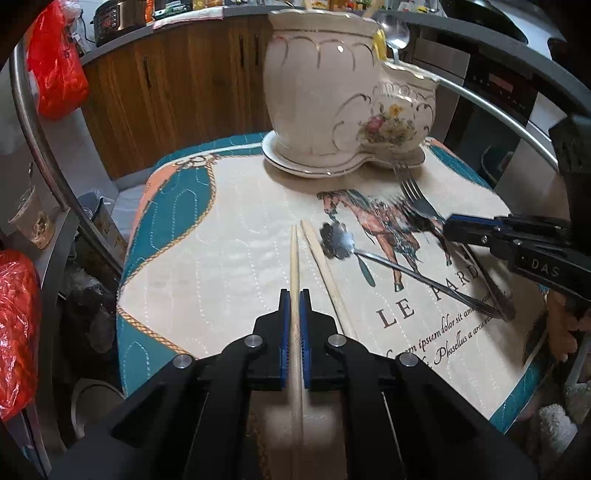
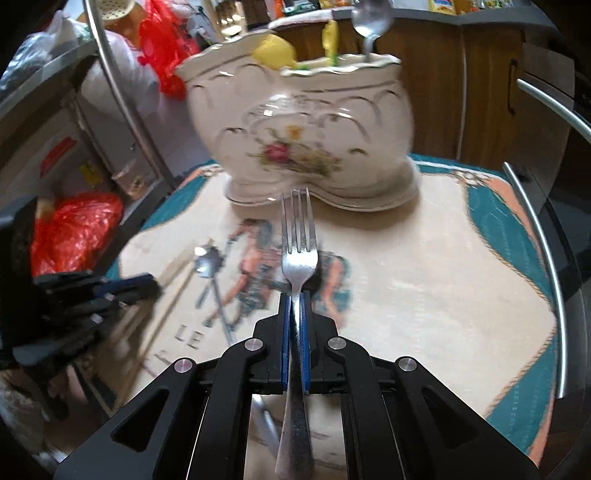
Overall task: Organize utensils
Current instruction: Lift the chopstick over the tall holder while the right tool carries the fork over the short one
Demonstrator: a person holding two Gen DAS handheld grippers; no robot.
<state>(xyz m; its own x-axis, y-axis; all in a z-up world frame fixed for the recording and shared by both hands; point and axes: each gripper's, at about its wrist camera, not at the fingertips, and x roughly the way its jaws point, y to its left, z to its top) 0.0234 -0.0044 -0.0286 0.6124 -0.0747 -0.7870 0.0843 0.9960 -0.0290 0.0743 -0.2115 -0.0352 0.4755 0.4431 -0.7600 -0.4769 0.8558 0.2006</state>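
The left gripper [image 1: 294, 295] is clamped on a wooden chopstick [image 1: 294, 258], its tip over the mat [image 1: 229, 236]; the second chopstick [image 1: 325, 273] lies just beside it. The right gripper [image 2: 294, 295] pinches a fork [image 2: 298, 254] by the neck, tines pointing at the ceramic holder [image 2: 303, 136]. The mat reads "LE PAR…" beside a printed horse, and "DAS" shows on the right gripper. A flower-ended spoon [image 1: 336, 240] rests on the bench. The holder contains a spoon [image 1: 394, 35] and yellow utensils [image 2: 275, 51]. Wooden cabinets [image 1: 177, 81] stand behind.

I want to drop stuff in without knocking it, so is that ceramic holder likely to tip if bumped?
Probably not: the holder looks thick, wide, and sits on a broad base. Likely heavy but chippable; the fork should go in gently.
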